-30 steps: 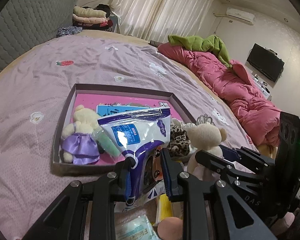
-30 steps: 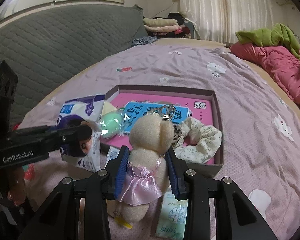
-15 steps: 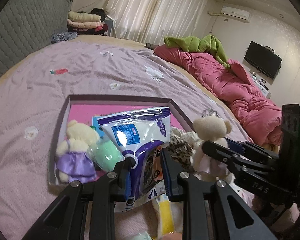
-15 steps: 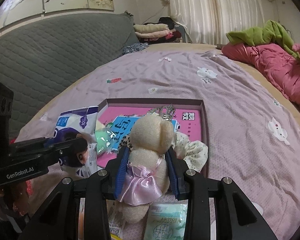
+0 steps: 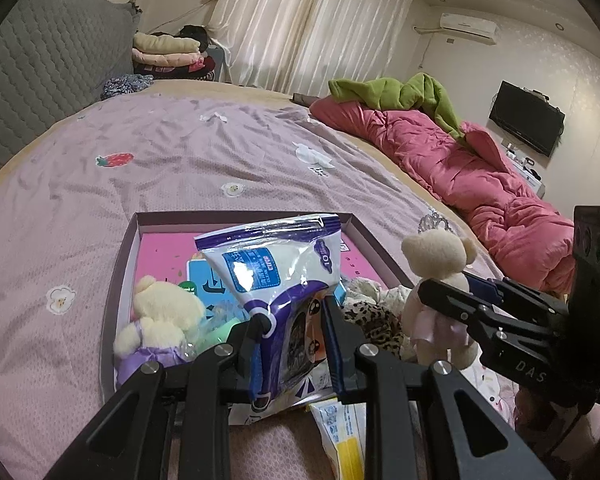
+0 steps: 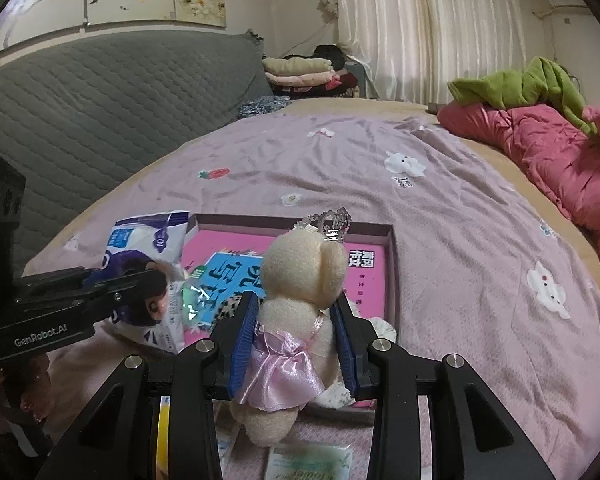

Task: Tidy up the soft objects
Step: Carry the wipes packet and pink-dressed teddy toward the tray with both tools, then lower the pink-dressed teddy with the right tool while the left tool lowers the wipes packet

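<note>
Left gripper (image 5: 294,332) clamps pouch (image 5: 276,268), right gripper (image 6: 296,332) clamps bear (image 6: 296,304) (crowned); both over tray's (image 5: 118,264) near rim.

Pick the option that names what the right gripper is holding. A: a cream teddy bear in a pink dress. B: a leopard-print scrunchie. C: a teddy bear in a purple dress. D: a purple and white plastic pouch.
A: in the right wrist view the right gripper has its blue pads pressed on both sides of the cream teddy bear in a pink dress.
</note>
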